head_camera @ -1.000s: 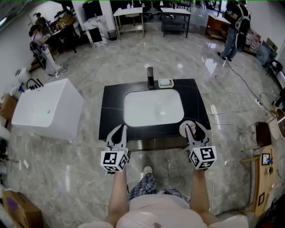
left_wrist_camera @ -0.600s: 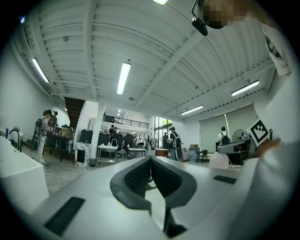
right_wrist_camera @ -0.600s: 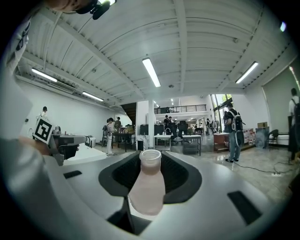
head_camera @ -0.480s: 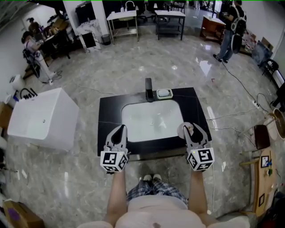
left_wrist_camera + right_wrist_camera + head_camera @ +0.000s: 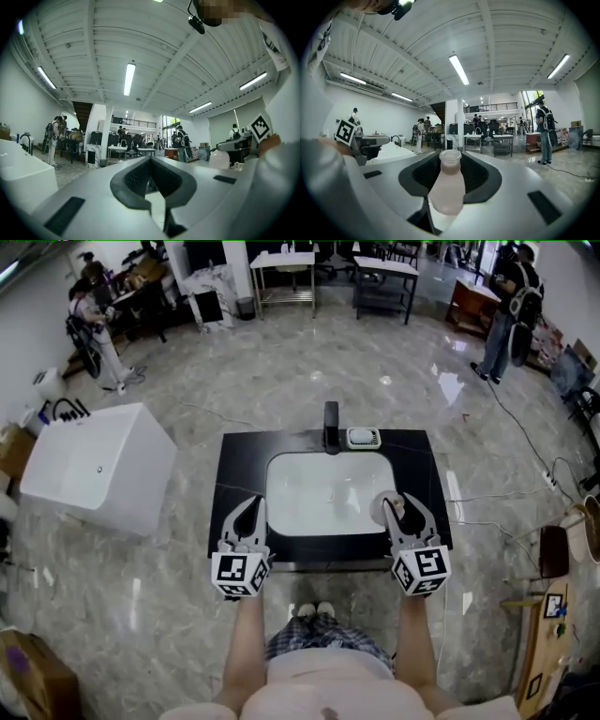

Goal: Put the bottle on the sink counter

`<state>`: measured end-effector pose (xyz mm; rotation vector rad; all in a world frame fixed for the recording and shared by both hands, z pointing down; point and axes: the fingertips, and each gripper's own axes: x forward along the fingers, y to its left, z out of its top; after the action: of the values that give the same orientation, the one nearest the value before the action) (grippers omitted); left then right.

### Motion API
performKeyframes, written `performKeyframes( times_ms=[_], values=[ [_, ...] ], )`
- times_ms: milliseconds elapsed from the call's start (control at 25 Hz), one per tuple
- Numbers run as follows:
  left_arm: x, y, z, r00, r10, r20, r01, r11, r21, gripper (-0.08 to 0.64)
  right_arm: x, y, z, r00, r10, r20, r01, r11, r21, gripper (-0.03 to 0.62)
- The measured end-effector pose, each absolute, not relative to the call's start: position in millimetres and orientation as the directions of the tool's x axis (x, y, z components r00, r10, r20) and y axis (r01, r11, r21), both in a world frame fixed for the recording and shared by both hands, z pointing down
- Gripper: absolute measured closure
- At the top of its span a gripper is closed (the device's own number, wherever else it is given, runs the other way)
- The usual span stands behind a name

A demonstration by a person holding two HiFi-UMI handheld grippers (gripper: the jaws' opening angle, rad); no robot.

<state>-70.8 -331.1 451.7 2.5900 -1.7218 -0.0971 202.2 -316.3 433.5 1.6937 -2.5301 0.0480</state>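
Note:
The black sink counter [image 5: 240, 474] with its white basin [image 5: 328, 491] lies straight ahead. A small pale pink bottle [image 5: 383, 509] with a clear neck [image 5: 450, 158] stands upright between the pads of my right gripper [image 5: 397, 513], which is shut on it over the counter's front right part. In the right gripper view the bottle [image 5: 447, 190] fills the middle between the jaws. My left gripper [image 5: 247, 518] hovers over the counter's front left part, and in the left gripper view its pads [image 5: 140, 177] meet with nothing between them.
A dark faucet [image 5: 331, 427] and a white soap dish [image 5: 363, 438] sit at the counter's back edge. A white tub [image 5: 94, 465] stands on the floor to the left, a cardboard box [image 5: 33, 681] at bottom left. Tables and people are far back.
The person has stepped closer to the counter, and both grippers now reach over its front strip. The bottle has stayed in the right gripper.

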Motion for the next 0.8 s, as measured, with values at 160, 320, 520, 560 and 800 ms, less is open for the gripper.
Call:
performKeyframes(
  times_ms=[160, 320, 520, 560, 800],
  values=[
    [-108, -328, 453, 0.319, -0.947, -0.027, -0.946, -0.32, 0.054, 0.532, 162, -332, 434, -0.452, -0.887, 0.097, -0.89, 0.456, 0.022, 0.443],
    [-137, -311, 456, 0.239, -0.971, -0.013, -0.97, -0.239, 0.05, 0.532, 124, -341, 435, -0.544, -0.833, 0.103, -0.836, 0.549, 0.017, 0.443],
    [-210, -295, 473, 0.137, -0.991, 0.005, -0.99, -0.136, 0.047, 0.532, 31, -353, 449, -0.656, -0.748, 0.106, -0.751, 0.66, 0.009, 0.443],
    [-223, -292, 474, 0.115, -0.993, 0.008, -0.992, -0.114, 0.046, 0.532, 13, -355, 450, -0.677, -0.728, 0.106, -0.732, 0.682, 0.007, 0.443],
    [-287, -268, 489, 0.025, -0.999, 0.024, -0.999, -0.024, 0.032, 0.532, -90, -343, 463, -0.788, -0.607, 0.103, -0.611, 0.792, -0.006, 0.443]
  ],
)
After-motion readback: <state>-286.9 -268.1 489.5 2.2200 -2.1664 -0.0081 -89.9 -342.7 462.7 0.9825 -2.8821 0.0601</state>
